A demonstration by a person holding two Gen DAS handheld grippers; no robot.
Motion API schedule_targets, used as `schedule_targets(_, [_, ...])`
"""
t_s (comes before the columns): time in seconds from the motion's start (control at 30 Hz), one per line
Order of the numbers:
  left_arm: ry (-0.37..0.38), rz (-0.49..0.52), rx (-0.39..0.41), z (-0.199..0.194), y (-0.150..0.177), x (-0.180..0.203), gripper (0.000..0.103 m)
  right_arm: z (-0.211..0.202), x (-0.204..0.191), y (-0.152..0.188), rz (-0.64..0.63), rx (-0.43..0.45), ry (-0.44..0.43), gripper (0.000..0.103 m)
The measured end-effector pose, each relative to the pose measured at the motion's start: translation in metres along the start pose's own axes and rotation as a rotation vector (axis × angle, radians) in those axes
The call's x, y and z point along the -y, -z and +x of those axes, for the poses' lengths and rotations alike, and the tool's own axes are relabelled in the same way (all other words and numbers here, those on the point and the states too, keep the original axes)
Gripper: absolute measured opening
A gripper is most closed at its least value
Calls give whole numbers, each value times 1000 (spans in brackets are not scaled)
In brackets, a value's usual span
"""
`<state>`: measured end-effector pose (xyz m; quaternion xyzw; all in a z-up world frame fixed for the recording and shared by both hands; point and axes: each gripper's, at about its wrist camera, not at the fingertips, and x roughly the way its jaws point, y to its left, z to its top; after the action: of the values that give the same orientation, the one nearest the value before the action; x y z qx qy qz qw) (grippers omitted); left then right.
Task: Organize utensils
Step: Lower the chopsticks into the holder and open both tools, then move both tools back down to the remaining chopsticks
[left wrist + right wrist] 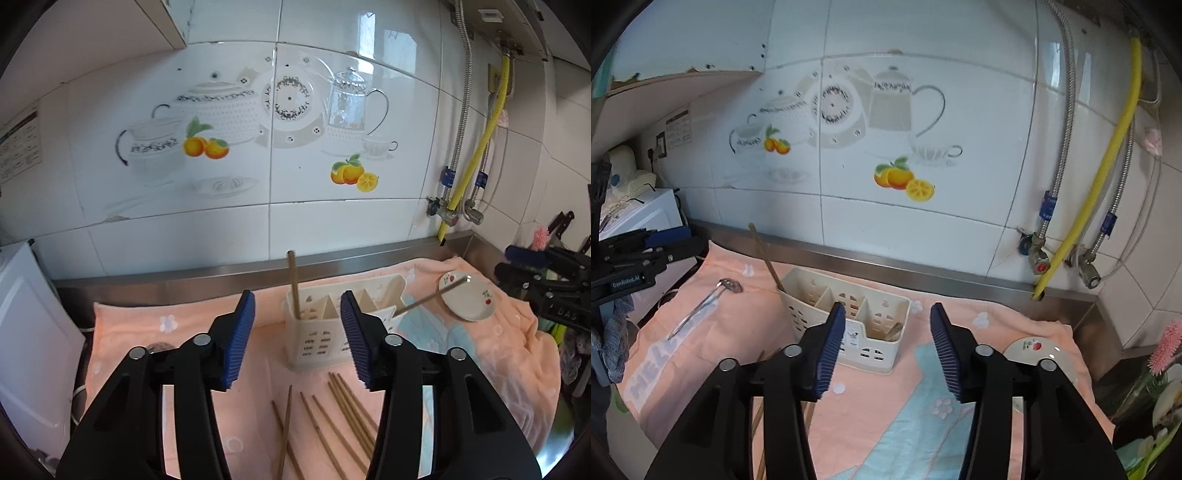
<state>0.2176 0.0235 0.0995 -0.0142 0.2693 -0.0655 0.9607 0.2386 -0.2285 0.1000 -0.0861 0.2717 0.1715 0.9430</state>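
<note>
Chopsticks (325,428) lay loose on the peach towel (184,332) just in front of the cream caddy (314,343), seen plainly only in the left wrist view; they were thin, brown and fanned out side by side. The right wrist view showed only a few of their ends behind its own claw. That view alone showed a metal ladle (701,306) lying on the towel to the left of the caddy, and a short utensil (894,330) leaning in the caddy's right compartment.

The caddy was a slotted plastic box with three compartments, standing on the towel near the steel back edge of the worktop (166,284). One chopstick (294,284) stood nearly upright in its left compartment. Another stick (430,297) reached from the caddy's right end towards the small flowered plate (467,302), which sat to the right of the caddy.

The left claw (297,339) was released, its blue pads apart with nothing between them. The right claw (888,347) was likewise spread and empty.
</note>
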Motion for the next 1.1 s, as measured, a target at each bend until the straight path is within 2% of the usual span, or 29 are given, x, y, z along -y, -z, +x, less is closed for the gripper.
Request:
schedule_targets(0.2, [-13,-11,7,-25,28,-6,56,-25,-18,21,-10,48,-17,55])
schedule_targets(0.4, [-36,-30,0,-41,63,-15,56,-35,-39,56,-17,63,-33,56])
schedule_targets(0.77, [-61,-30,-57,-41,133,-24,56,-11,-69,142,19,-19,-87,56])
schedule_targets(1.1, [-61,-26,-152,-20,192,-27,56,15,-88,197,24,-84,-73,55])
